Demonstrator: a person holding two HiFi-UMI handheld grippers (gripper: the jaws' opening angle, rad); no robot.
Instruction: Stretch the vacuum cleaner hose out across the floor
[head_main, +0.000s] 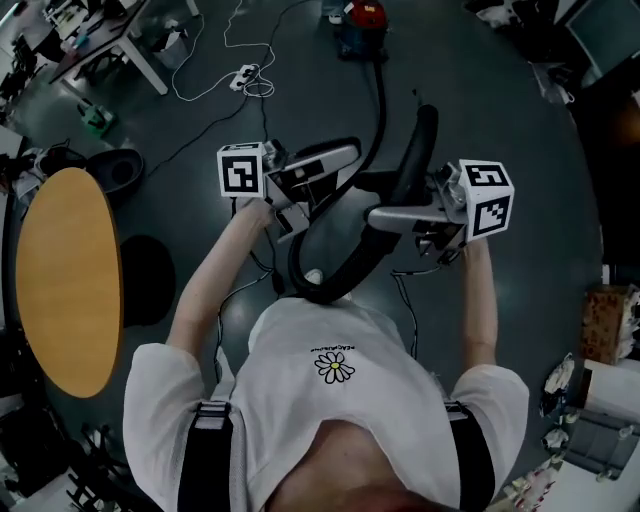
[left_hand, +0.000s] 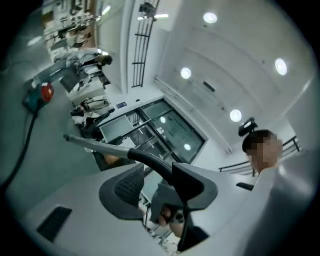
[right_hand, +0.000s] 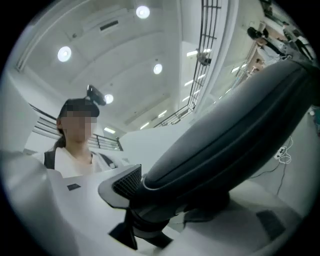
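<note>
The vacuum cleaner (head_main: 360, 18), red and blue, stands far ahead on the dark floor; it also shows in the left gripper view (left_hand: 37, 97). Its black hose (head_main: 380, 100) runs toward me, loops low in front of my chest and rises again as a thicker dark section (head_main: 415, 150). My left gripper (head_main: 345, 160) points right and is shut on a black curved part of the hose (left_hand: 150, 160), which joins a silver tube (left_hand: 95, 144). My right gripper (head_main: 385, 215) points left and is shut on the thick dark section (right_hand: 225, 135). Both grippers are tilted upward toward the ceiling.
An oval wooden table (head_main: 70, 280) stands at my left, with a black round bin (head_main: 115, 168) beyond it. A white power strip and cable (head_main: 245, 77) lie on the floor ahead. Desk legs (head_main: 145, 60) are at far left, and boxes and clutter (head_main: 605, 325) at right.
</note>
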